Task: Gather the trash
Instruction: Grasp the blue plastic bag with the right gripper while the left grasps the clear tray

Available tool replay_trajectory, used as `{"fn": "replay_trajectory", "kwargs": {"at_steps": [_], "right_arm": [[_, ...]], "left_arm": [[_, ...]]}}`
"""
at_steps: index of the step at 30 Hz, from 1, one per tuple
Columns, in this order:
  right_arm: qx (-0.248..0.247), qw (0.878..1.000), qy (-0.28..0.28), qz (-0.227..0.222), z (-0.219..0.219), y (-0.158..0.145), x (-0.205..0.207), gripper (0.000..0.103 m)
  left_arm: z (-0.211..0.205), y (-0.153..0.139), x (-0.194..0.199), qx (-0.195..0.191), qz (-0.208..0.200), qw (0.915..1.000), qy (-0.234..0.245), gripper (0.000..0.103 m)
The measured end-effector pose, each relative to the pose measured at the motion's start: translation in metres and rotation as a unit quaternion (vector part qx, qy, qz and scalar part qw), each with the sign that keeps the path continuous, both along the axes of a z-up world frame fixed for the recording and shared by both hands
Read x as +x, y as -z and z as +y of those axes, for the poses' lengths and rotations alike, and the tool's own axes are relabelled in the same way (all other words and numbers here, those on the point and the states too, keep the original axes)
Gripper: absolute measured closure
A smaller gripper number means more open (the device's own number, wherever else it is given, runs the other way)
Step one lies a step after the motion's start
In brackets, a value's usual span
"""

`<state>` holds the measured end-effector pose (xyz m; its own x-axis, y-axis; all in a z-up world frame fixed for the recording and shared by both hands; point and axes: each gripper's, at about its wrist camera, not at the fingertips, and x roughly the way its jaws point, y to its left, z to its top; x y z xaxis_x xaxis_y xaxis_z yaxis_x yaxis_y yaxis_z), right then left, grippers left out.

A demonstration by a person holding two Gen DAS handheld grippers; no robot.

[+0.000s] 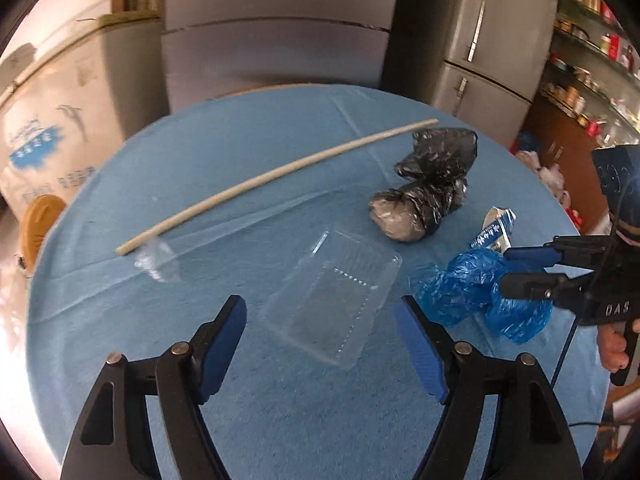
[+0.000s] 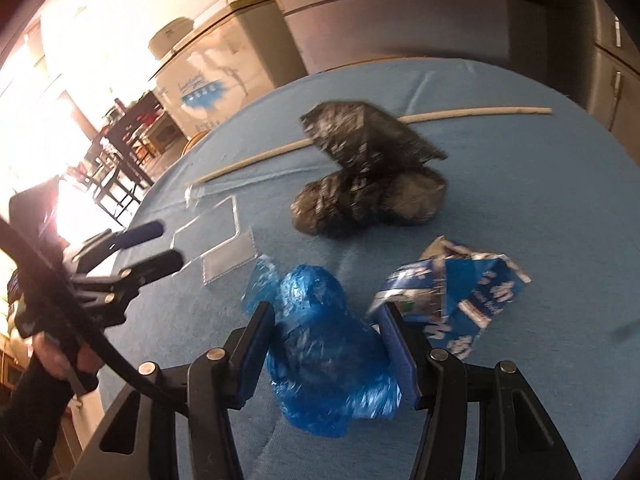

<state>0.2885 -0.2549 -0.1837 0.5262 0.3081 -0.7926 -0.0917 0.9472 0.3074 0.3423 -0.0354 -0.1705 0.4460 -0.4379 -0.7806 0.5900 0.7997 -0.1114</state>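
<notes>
**Tongs over the trash**

The right gripper (image 2: 326, 332) has its jaws either side of the crumpled blue plastic bag (image 2: 320, 344) at lower centre, not yet pinching. The left gripper (image 1: 320, 332) gapes open before the clear plastic tray (image 1: 332, 300), mid-frame on the blue table (image 1: 240, 160).

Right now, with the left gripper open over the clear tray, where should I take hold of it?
Grip the clear tray by its near raised rim, coming down from above with the left gripper. The tray lies flat and looks too wide to span, so the thin upright edge is probably the only part the fingers can pinch.
</notes>
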Motion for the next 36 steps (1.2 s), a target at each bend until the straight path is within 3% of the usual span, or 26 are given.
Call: {"fn": "replay_trajectory", "kwargs": {"at_steps": [3,12,13,15,16,22,25,36], "right_arm": [[-0.003,1.0,-0.005,-0.003,0.007,0.005,0.0,0.044],[-0.022,0.999,-0.021,0.009,0.022,0.013,0.002,0.046],[-0.021,1.0,-0.019,0.01,0.022,0.013,0.001,0.047],[-0.018,1.0,-0.014,0.012,0.021,0.013,0.0,0.047],[-0.017,1.0,-0.012,0.014,0.021,0.013,-0.001,0.048],[-0.003,1.0,-0.005,0.012,0.02,0.009,-0.022,0.049],[0.007,1.0,0.0,0.008,0.016,0.005,-0.038,0.049],[0.028,0.999,0.027,-0.029,-0.013,-0.024,-0.114,0.049]], "left_arm": [[-0.003,0.01,0.007,0.008,0.015,0.9999,0.002,0.025],[0.001,0.027,0.016,-0.017,0.052,0.9984,-0.014,0.026],[0.001,0.028,0.015,-0.019,0.053,0.9983,-0.014,0.028],[-0.001,0.029,0.013,-0.017,0.056,0.9982,-0.009,0.044],[-0.004,0.03,0.011,-0.011,0.057,0.9983,-0.009,0.048],[-0.013,0.027,-0.006,0.009,0.049,0.9987,-0.015,0.05],[-0.015,0.02,-0.025,0.005,0.047,0.9987,-0.017,0.05],[-0.048,-0.025,-0.146,0.054,-0.009,0.9984,-0.015,0.05]]}}
